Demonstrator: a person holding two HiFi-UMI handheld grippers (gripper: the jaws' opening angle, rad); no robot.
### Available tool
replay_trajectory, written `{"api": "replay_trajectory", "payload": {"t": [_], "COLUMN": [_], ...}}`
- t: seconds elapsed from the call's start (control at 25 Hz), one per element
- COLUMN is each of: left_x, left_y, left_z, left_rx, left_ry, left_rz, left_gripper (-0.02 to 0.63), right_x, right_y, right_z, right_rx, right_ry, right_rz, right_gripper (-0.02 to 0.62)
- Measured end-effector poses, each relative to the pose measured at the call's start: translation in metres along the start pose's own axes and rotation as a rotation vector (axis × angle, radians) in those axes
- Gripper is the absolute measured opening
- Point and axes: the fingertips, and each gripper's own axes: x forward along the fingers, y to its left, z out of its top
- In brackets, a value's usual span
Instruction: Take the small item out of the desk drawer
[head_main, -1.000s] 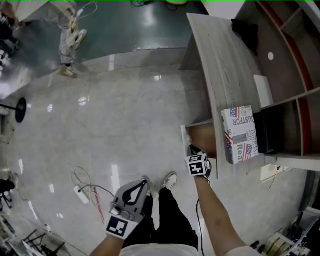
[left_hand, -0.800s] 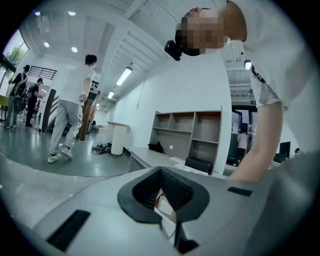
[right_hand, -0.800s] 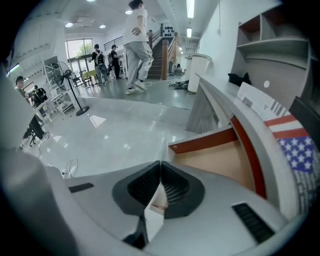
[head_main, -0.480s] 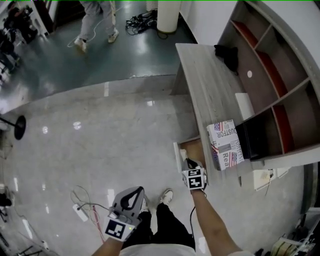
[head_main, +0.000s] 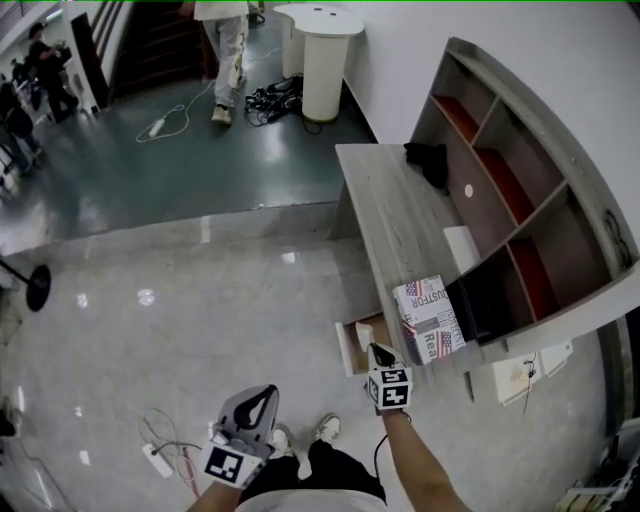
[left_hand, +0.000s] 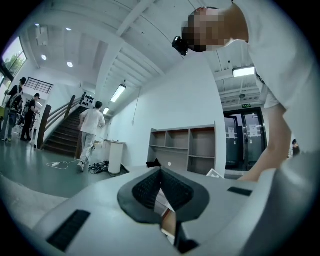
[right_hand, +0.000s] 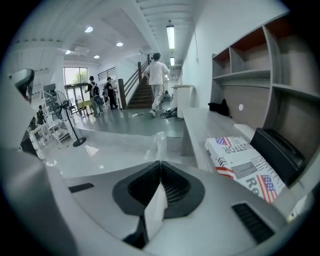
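Note:
The grey wooden desk has its drawer pulled out toward me, brown inside with a pale front. My right gripper points down at the drawer's near end, jaws shut. In the right gripper view the tips meet, and a white sliver shows in the gap under them. I cannot tell whether that sliver is something held. The drawer's contents are hidden. My left gripper hangs low over the floor, left of my legs. Its pads are shut with nothing between them.
A flag-printed box lies on the desk's near end beside a black device. A dark cloth sits further along, under the shelf unit. Cables lie on the floor at my left. A person walks near a white pedestal.
The head view has drawn up and back, so desk and shelves look smaller. The right gripper stays at the drawer and the left one low by my legs.

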Motion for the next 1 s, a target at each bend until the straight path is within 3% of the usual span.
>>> {"api": "replay_trajectory", "payload": {"t": [0.48,1.0], "left_x": [-0.012,-0.037], "left_y": [0.014,0.044], "left_z": [0.053,0.114], "left_rx": [0.045,0.088], "left_ry": [-0.102,-0.255], "left_rz": [0.053,0.177], "left_gripper": [0.017,0.017], "right_x": [-0.099,-0.223], "right_y": [-0.002,0.001], "right_z": [0.103,0.192], "right_rx": [0.0,-0.073], "right_ry": [-0.276,-0.565], "right_rz": [0.021,0.068], "right_gripper": [0.028,0.028]}}
